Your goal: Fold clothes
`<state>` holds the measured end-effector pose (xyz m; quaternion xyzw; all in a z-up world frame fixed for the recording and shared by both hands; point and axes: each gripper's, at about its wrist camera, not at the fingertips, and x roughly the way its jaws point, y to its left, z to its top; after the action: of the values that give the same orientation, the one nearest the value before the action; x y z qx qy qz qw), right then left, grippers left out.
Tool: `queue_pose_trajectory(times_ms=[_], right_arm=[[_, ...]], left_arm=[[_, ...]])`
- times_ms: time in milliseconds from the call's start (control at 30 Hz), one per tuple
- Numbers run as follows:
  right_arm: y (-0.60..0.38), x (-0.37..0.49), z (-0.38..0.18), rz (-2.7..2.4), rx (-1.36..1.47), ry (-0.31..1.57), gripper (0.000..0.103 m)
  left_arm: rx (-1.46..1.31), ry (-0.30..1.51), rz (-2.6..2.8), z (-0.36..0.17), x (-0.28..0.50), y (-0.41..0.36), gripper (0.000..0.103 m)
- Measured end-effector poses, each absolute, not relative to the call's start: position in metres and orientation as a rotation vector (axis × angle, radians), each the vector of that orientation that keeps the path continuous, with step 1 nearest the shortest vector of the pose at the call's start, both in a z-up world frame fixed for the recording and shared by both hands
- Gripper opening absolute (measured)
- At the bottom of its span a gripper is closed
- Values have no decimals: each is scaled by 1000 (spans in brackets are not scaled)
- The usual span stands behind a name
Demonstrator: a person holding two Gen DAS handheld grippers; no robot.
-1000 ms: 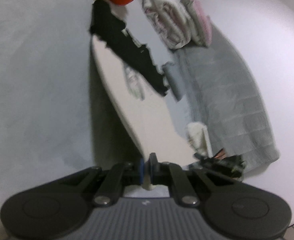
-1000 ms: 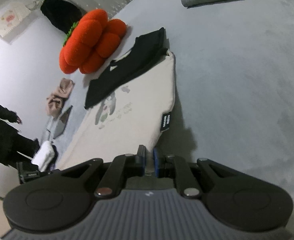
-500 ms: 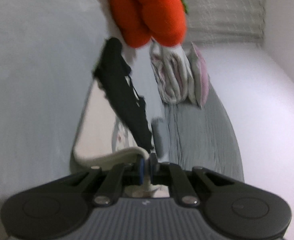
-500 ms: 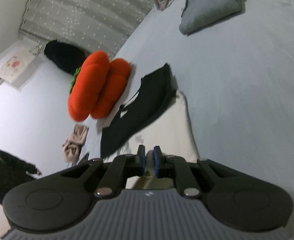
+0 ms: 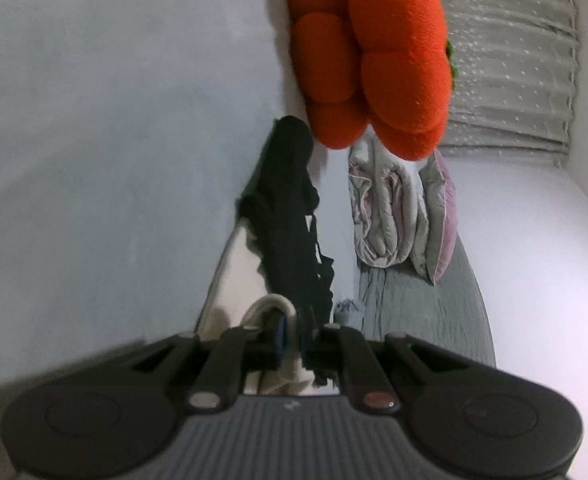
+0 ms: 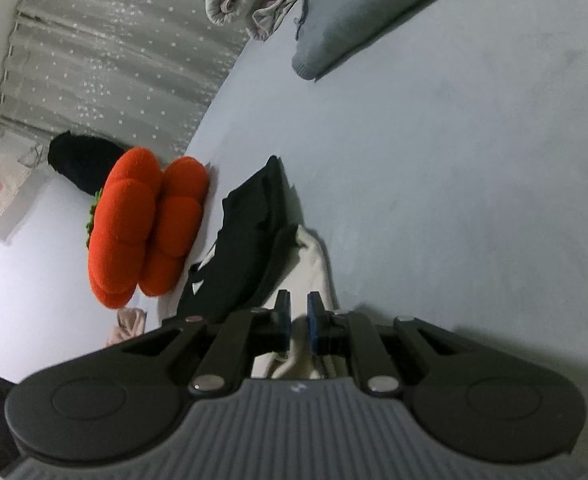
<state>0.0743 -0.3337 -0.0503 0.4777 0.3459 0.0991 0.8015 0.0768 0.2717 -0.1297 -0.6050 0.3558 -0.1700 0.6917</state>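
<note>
Left wrist: left claw [image 5: 290,334] clamps cream shirt [image 5: 234,276] hem; right claw [image 6: 299,320] likewise, contact blurred.

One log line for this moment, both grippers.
fold clothes | left gripper: shut on cream shirt hem | right gripper: shut on cream shirt | surface: grey bed

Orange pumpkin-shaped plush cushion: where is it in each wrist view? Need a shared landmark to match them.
Left wrist: orange pumpkin-shaped plush cushion at top, right of centre, above the black garment.
Right wrist: cushion at left of centre, left of the black garment.
Shared landmark: the black garment lying on the cream shirt, just beside the cushion.
</note>
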Motion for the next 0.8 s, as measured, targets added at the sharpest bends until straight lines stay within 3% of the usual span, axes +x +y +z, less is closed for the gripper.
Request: queue_pose_trajectory(times_ms=[67, 200, 267, 300, 333, 400, 600, 800], right_arm=[[-338, 73, -51, 200, 1038, 722, 17], [-341, 68, -42, 187, 968, 699, 18], [-337, 66, -36, 178, 883, 699, 20], [-335, 65, -33, 174, 840, 698, 24], [-332, 64, -31, 176, 802, 698, 34], [-325, 63, -27, 178, 726, 694, 40], [-308, 65, -24, 164, 550, 697, 40], [-290, 66, -24, 176, 397, 710, 40]], left_arm=[[-1341, 794, -358, -129, 79, 273, 10], [-1205, 738, -308, -111, 80, 275, 37], [-1134, 708, -303, -100, 77, 278, 39], [-1101, 695, -303, -94, 75, 279, 41], [-1058, 685, -299, -89, 74, 280, 43], [-947, 676, -281, -80, 69, 279, 44], [-570, 711, -246, -67, 66, 259, 51], [-414, 729, -289, -70, 67, 245, 58]])
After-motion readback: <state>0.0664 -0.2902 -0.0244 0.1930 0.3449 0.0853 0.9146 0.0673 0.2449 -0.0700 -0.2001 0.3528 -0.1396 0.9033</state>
